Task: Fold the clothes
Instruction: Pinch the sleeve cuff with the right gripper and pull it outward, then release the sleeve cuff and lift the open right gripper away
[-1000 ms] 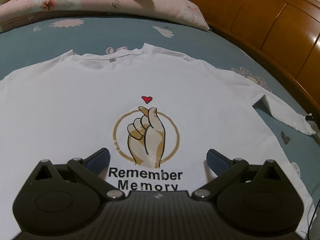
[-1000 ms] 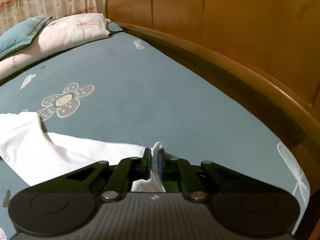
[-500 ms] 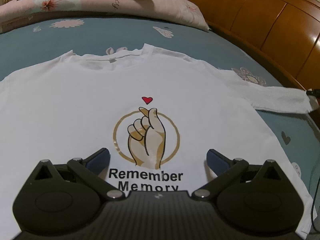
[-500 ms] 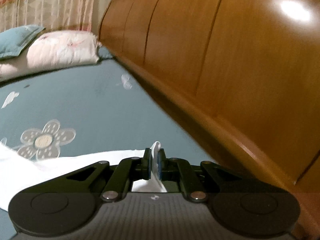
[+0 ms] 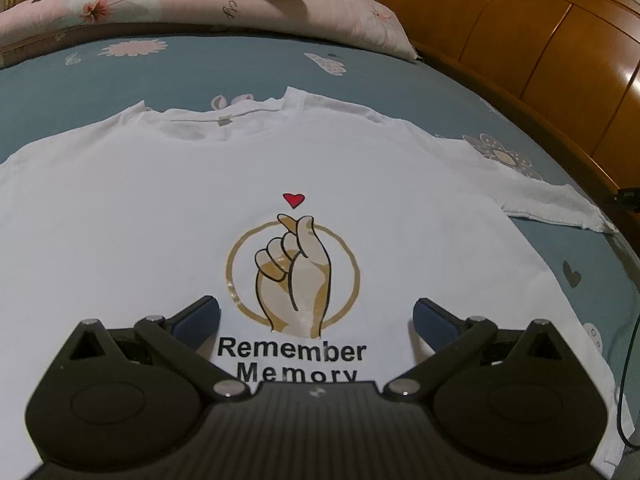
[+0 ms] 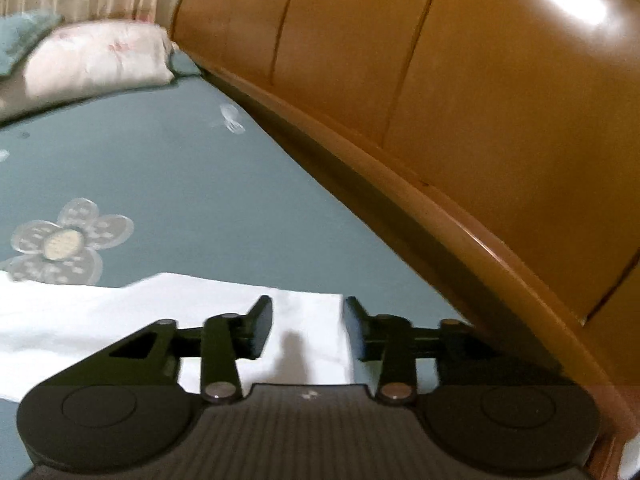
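Observation:
A white T-shirt [image 5: 160, 208] with a finger-heart print and the words "Remember Memory" lies flat, front up, on the teal bed sheet [image 5: 240, 76]. My left gripper [image 5: 316, 318] is open and empty, just above the shirt's lower chest. The shirt's right sleeve [image 5: 552, 204] lies stretched out flat toward the wooden bed frame. In the right wrist view the sleeve end [image 6: 304, 320] lies on the sheet between the fingers of my open right gripper [image 6: 308, 328], which holds nothing.
A wooden headboard [image 6: 460, 100] and bed rail [image 5: 560, 132] run close along the right side. Pink floral and teal pillows [image 5: 180, 4] lie beyond the collar. A dark cable [image 5: 624, 380] hangs at the bed's right edge.
My right gripper pulled the sleeve outward toward the bed frame, then opened and let it go; the sleeve now lies flat. My left gripper has stayed still and open.

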A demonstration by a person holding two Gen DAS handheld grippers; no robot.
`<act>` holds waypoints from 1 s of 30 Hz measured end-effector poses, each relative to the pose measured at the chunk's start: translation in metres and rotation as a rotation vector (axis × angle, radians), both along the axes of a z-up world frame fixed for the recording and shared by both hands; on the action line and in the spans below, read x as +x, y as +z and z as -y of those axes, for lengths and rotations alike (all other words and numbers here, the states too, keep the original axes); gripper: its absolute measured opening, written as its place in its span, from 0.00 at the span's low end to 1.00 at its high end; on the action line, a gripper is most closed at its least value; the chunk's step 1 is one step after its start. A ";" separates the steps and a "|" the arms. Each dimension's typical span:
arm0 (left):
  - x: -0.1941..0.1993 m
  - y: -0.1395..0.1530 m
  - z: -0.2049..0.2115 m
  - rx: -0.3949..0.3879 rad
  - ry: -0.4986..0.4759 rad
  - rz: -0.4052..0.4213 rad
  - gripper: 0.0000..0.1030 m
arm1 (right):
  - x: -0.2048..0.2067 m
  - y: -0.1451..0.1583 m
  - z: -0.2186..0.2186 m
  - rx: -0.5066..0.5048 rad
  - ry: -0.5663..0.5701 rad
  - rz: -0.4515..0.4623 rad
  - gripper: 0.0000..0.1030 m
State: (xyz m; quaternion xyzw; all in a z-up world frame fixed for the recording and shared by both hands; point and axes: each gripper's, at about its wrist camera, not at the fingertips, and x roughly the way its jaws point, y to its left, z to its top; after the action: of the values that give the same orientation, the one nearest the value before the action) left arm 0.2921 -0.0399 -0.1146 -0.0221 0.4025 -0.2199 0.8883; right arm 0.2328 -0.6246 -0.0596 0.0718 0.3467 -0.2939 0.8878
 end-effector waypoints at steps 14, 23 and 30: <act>0.000 0.000 0.000 -0.002 0.001 0.003 0.99 | -0.027 -0.041 0.013 0.319 -0.173 0.172 0.32; -0.001 0.000 0.000 0.001 0.003 0.003 0.99 | -0.034 -0.032 0.009 0.282 -0.161 0.138 0.15; 0.000 0.001 0.001 0.002 0.004 -0.002 0.99 | -0.027 -0.022 -0.004 0.177 -0.196 0.051 0.37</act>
State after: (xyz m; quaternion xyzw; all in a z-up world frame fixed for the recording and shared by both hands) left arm 0.2917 -0.0410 -0.1140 -0.0223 0.4035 -0.2178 0.8884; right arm 0.2056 -0.6203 -0.0821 0.1909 0.3400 -0.3453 0.8536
